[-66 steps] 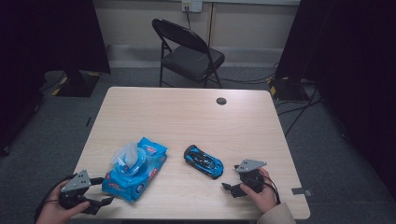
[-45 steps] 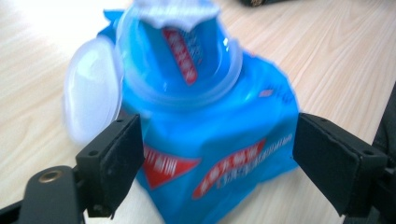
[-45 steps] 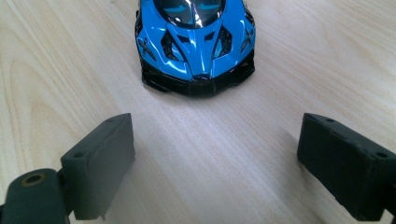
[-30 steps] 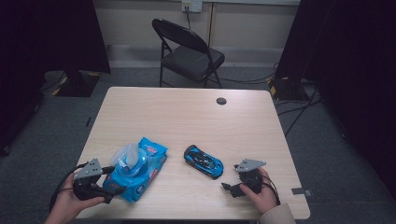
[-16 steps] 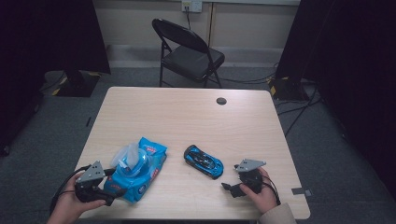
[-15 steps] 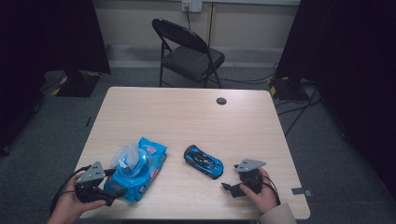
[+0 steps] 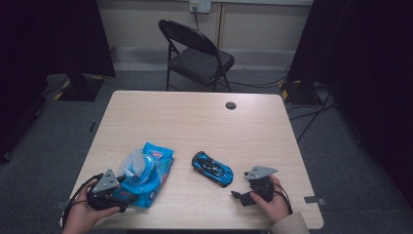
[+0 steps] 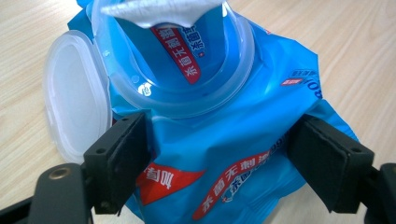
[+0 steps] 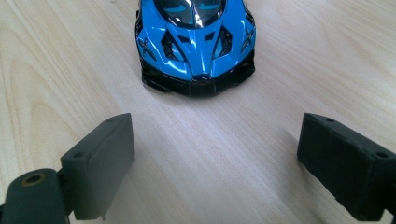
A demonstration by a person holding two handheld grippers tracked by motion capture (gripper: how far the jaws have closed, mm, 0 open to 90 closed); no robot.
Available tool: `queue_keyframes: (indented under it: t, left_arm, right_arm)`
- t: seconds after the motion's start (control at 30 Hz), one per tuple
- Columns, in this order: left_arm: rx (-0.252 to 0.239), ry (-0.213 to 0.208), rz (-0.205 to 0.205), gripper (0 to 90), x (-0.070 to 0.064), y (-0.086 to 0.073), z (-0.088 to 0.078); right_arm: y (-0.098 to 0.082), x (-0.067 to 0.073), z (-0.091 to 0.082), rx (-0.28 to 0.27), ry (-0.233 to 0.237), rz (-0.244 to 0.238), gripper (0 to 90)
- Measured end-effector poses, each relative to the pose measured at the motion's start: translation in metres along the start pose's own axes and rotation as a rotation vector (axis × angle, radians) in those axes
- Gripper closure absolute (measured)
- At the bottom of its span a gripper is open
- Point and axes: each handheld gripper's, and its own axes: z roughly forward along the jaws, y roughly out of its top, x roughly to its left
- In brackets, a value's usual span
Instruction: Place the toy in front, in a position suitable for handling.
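Chinese print on the blue wipes pack

The wipes pack carries white Chinese characters on red bands, one under its round clear lid ring and one nearer the camera (too small to read surely); the toy car shows no lettering.

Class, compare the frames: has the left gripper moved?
Yes. The left gripper has moved from the table's near-left corner onto the wipes pack; its jaws have been closing.

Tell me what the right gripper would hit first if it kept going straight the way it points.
Most likely the blue toy car: it sits nose-on just beyond the right gripper, whose open jaws have bare table between them.
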Motion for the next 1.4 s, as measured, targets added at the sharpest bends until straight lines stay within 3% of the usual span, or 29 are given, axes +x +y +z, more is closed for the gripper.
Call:
queue_keyframes:
  t: [0.3,0.57,1.0,1.4]
  left_arm:
    - [-0.019,0.008,-0.029,24.9,0.007,0.009,0.012]
    - [-0.019,0.018,-0.03,25.8,0.019,0.02,0.025]
    - [-0.026,0.025,-0.048,25.8,0.051,0.043,0.054]
    - [-0.005,0.007,-0.051,25.8,0.077,0.057,0.067]
  right_arm:
    - [0.0,0.0,0.0,0.0,0.002,-0.003,10.5]
    - [0.0,-0.001,0.0,0.0,0.004,-0.004,10.5]
    - [0.0,-0.001,0.0,0.0,0.005,-0.005,10.4]
    - [0.0,-0.001,0.0,0.001,0.008,-0.007,10.3]
